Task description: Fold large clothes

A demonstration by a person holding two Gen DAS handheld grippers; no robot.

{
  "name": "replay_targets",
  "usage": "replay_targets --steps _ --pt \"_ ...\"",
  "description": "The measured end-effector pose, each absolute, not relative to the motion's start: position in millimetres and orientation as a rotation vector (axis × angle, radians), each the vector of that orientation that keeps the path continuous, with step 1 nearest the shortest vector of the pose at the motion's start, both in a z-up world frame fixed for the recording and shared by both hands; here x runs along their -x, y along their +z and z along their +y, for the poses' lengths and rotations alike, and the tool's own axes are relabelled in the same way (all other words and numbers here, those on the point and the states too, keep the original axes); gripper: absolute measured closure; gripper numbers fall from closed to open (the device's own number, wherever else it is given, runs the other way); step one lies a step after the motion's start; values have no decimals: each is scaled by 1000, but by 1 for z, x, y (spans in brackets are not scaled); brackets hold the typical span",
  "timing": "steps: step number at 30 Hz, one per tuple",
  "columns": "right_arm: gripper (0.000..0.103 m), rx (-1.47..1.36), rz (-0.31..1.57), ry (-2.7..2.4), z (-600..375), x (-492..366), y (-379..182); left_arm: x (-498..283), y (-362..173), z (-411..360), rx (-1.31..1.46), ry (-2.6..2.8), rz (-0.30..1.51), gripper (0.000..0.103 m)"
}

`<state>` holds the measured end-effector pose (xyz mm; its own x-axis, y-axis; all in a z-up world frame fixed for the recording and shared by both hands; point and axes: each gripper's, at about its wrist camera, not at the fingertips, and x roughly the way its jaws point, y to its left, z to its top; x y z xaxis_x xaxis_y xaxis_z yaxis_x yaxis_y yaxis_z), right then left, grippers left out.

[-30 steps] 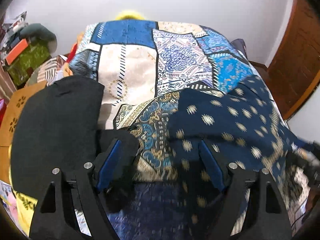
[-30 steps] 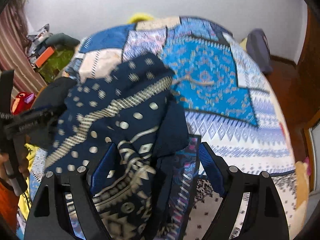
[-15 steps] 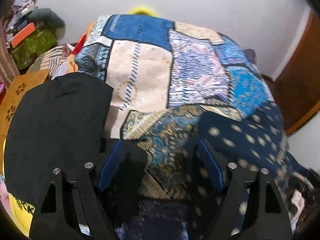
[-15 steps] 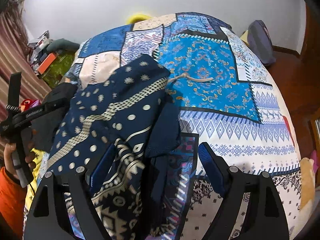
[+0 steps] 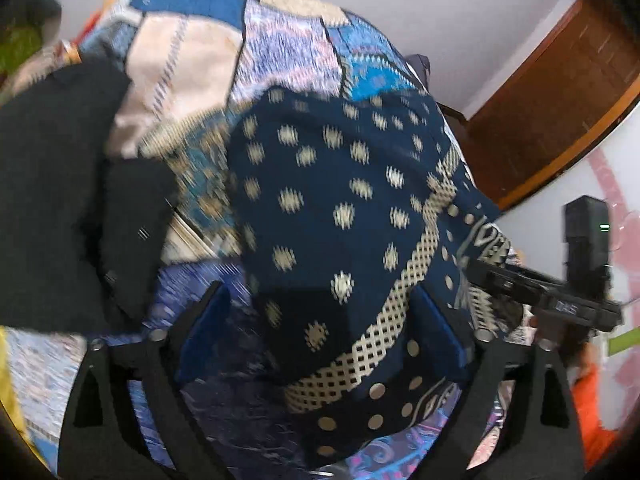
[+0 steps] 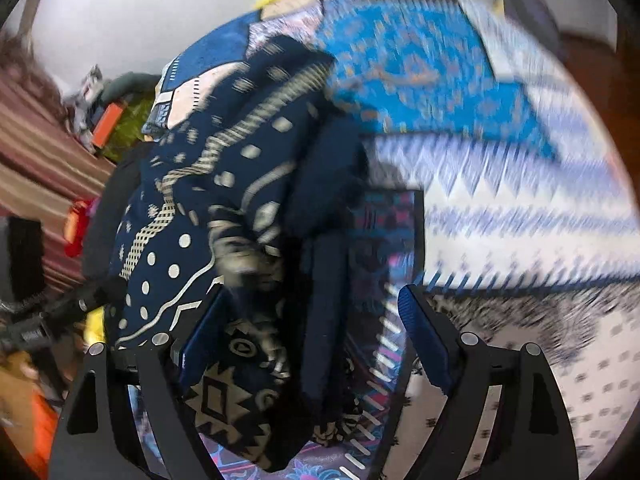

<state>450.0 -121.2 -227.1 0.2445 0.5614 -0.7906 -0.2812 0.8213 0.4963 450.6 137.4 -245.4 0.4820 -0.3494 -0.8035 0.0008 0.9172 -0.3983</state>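
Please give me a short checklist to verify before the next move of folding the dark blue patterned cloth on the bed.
1. Left gripper free of cloth: ok, its jaws are opening over the dark blue cloth, fingers not pressing it.
2. Right gripper grip: not ok, fingers spread, cloth only lying between them.
3. Cloth lies flat: not ok, it is bunched with folds in the right wrist view.
4. Black garment apart from the blue cloth: cannot tell.
5. Bedspread beside the cloth free for the fold: ok.
6. Image sharp: not ok, both views blurred.

Domestic bedroom: a bed under a patchwork bedspread point(image 6: 432, 64) fills the scene. White wall point(image 5: 400, 4) on the far side, wooden door point(image 5: 560, 112) right, striped curtain point(image 6: 36, 148) left (household clutter alongside).
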Motion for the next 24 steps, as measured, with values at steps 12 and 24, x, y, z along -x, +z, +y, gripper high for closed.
replay_targets --steps 12,24 --pt "17 -414 1246 706 -109 -478 -244 -484 -291 152 712 -368 1133 2" --pt "68 -476 1264 780 -94 -471 -233 -475 -276 140 669 -395 1107 29"
